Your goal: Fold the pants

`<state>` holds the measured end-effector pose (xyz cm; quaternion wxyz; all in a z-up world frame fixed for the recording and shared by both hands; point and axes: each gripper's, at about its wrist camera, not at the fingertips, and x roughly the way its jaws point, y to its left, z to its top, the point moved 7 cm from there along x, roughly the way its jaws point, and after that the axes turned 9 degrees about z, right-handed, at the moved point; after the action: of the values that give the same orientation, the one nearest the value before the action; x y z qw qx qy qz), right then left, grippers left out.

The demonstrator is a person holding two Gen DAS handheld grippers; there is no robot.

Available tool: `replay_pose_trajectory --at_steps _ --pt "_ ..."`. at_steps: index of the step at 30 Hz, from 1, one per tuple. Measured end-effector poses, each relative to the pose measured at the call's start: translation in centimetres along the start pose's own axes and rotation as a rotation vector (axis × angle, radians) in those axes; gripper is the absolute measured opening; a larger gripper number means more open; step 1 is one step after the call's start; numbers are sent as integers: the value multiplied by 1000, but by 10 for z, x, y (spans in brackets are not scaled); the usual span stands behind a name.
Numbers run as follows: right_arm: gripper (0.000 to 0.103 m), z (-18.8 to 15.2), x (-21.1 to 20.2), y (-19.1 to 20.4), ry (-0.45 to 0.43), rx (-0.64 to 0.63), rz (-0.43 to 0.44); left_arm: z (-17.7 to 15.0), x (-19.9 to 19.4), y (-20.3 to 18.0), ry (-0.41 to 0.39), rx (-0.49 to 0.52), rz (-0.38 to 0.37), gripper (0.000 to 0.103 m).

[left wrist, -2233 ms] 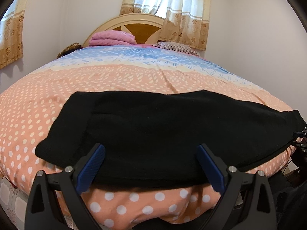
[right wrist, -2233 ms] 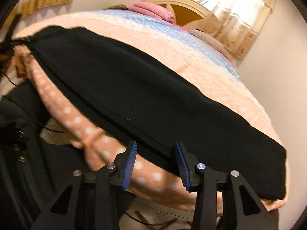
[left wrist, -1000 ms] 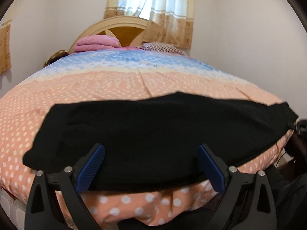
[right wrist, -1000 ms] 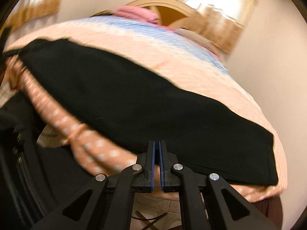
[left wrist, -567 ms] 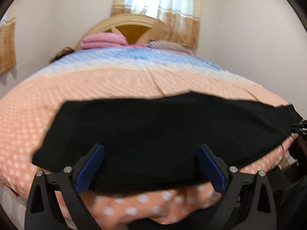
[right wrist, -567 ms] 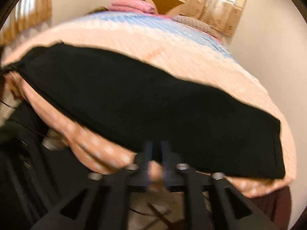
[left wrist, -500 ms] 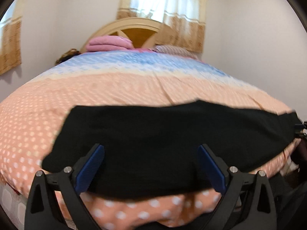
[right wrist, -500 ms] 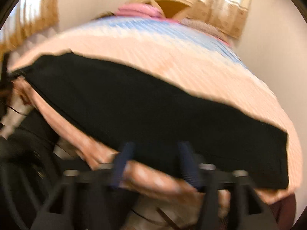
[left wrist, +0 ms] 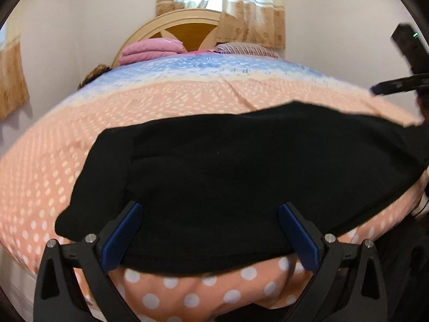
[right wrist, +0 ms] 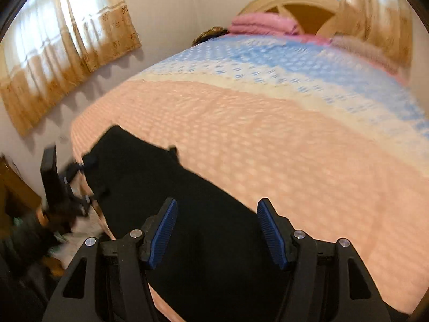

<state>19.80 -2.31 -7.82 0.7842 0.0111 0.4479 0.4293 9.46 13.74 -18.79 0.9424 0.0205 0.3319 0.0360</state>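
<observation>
— Left wrist view first. What is on record?

— The left gripper (left wrist: 209, 237) stands wide open with nothing between its blue pads; both fingers hang over the near edge of the black pants (left wrist: 241, 182). The pants lie flat across the foot of the bed (left wrist: 187, 102), on the peach dotted bedspread, lengthwise from left to right. Their right end runs out of frame, so that end cannot be inspected. At the upper right a dark part of the right gripper (left wrist: 396, 86) juts in, mostly cut off.

— And behind?

— A pink folded blanket (left wrist: 152, 51) and a striped pillow (left wrist: 244, 49) lie against the headboard (left wrist: 185, 26); a brown item at the left edge of the bed is too small to identify.

— Right wrist view?

— Blurred throughout. The right gripper (right wrist: 215, 232) has its jaws parted, having just opened, and grips nothing; the pants (right wrist: 193, 214) show beneath and between the fingers, but contact cannot be confirmed. The fabric's near end is hidden behind the gripper body. At the far left the left gripper (right wrist: 67, 187) is a dark smear beside the pants' far end; its state is unreadable here.
</observation>
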Motion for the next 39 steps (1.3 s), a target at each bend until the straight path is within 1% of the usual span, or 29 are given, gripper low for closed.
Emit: replay_pose_trajectory --at_steps 2,4,5,6,7,9,11,13,14,16,17,19,21,24,26,27,29,30,32,34,35,36,37,39 --pt "64 13 22 3 -10 108 93 6 -5 6 -15 -56 -10 103" --pt "61 25 42 3 -5 197 147 17 -15 13 -73 -105 -18 103" --pt "60 28 53 3 5 227 163 20 -16 16 -87 -112 -15 103" --pt "56 32 63 3 16 248 174 22 -15 19 -87 -116 -8 103" --pt "52 35 76 3 35 287 193 21 -12 22 -74 -117 -4 103" --pt "47 35 93 2 67 349 218 13 -2 26 -41 -131 -2 103" --pt "44 33 109 2 106 390 248 9 -1 24 -56 -95 11 103" --pt "35 30 119 6 133 418 282 6 1 17 -52 -27 45 103" --pt "33 28 124 8 150 437 307 5 2 17 -55 -12 53 103" --pt "28 28 134 11 170 464 331 3 2 17 -66 -5 56 103" --pt "25 28 136 9 166 483 335 3 2 17 -72 -8 52 103" --pt "8 30 135 5 130 535 381 2 0 20 -78 -10 46 103" --pt "6 35 130 8 90 512 384 1 -1 21 -78 -3 46 103" --pt "5 44 113 26 27 427 368 0 -4 22 -82 -8 45 103" --pt "5 50 106 31 -9 368 316 0 -4 19 -85 -2 54 103" --pt "5 51 107 30 -13 347 278 0 -3 19 -86 1 59 103" --pt "5 48 121 21 32 329 196 -1 -3 18 -89 13 68 103" --pt "5 44 130 18 59 322 176 -2 -2 18 -92 19 71 103" --pt "5 38 137 12 68 328 163 -2 -2 18 -91 29 71 103" --pt "7 33 132 11 50 328 186 -1 -3 19 -83 26 64 103" --pt "8 32 125 14 38 314 180 -1 -5 20 -81 20 60 103" --pt "13 31 118 14 30 298 167 0 -7 21 -80 13 56 103" --pt "22 28 106 16 16 261 145 0 -8 22 -80 1 50 103" --pt "32 21 85 26 -2 187 119 1 -12 25 -82 -24 42 103"
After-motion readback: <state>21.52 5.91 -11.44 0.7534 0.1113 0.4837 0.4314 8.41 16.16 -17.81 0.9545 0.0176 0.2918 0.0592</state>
